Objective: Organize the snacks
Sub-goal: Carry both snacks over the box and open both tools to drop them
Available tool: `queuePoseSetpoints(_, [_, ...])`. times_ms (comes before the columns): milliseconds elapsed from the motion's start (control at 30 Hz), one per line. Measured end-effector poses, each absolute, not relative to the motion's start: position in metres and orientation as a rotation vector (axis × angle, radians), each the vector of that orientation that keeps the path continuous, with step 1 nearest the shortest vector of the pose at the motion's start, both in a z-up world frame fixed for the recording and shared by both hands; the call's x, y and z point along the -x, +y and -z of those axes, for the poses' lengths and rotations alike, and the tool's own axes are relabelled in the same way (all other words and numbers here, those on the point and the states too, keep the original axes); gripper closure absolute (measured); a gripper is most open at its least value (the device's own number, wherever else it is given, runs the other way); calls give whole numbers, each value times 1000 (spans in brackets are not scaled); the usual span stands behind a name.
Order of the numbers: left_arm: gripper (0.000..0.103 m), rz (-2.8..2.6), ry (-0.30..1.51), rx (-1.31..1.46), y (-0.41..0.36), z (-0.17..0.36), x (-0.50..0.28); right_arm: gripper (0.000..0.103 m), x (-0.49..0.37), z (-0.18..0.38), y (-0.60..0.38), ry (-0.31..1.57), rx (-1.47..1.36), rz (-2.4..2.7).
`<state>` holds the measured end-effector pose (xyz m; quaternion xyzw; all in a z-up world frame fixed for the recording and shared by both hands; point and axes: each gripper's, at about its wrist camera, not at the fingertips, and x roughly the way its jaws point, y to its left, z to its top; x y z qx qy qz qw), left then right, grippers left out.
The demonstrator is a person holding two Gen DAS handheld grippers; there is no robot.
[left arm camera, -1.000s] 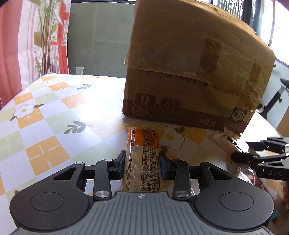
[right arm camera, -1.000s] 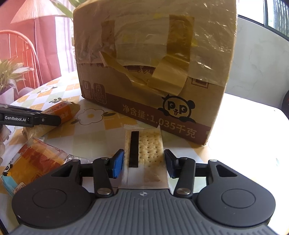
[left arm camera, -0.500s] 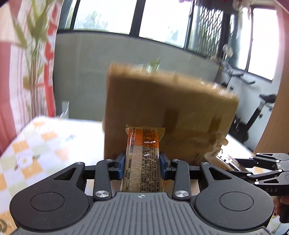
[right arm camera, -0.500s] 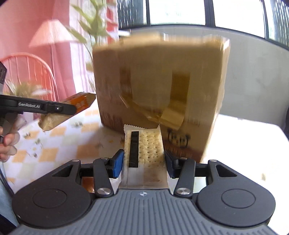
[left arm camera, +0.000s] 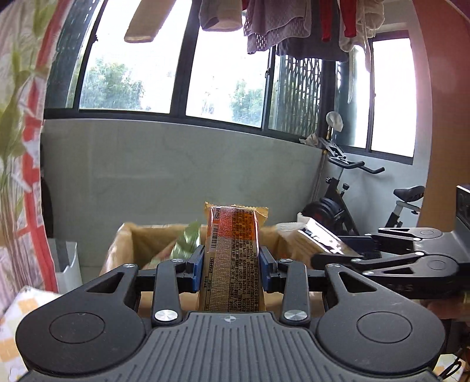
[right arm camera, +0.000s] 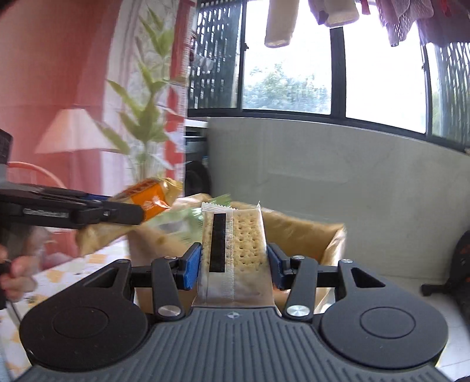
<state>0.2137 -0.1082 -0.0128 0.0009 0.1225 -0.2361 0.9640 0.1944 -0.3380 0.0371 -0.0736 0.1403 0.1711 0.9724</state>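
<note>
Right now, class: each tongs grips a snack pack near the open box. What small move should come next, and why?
Probably ease both forward over the cardboard box: the orange pack and cracker pack are clamped level with its open top, not yet inside.

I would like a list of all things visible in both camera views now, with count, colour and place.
orange snack pack: 1, orange, in left gripper
cracker pack: 1, clear and pale, in right gripper
cardboard box: 1, brown, open, ahead below both grippers
green packet: 1, green, in box
exercise bike: 1, black, right by wall
hanging laundry: several, mixed colours, above windows
left gripper: 1, black
right gripper: 1, black
hand: 1, left edge
</note>
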Motion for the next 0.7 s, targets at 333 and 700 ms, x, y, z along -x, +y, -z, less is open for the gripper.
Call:
queuePoseSetpoints(333, [64, 431, 376, -22, -151, 20, -292, 54, -270, -30, -337, 386, 151, -266])
queuePoseSetpoints(700, [46, 399, 390, -21, -146, 11, -291, 43, -266, -24, -339, 428, 111, -276])
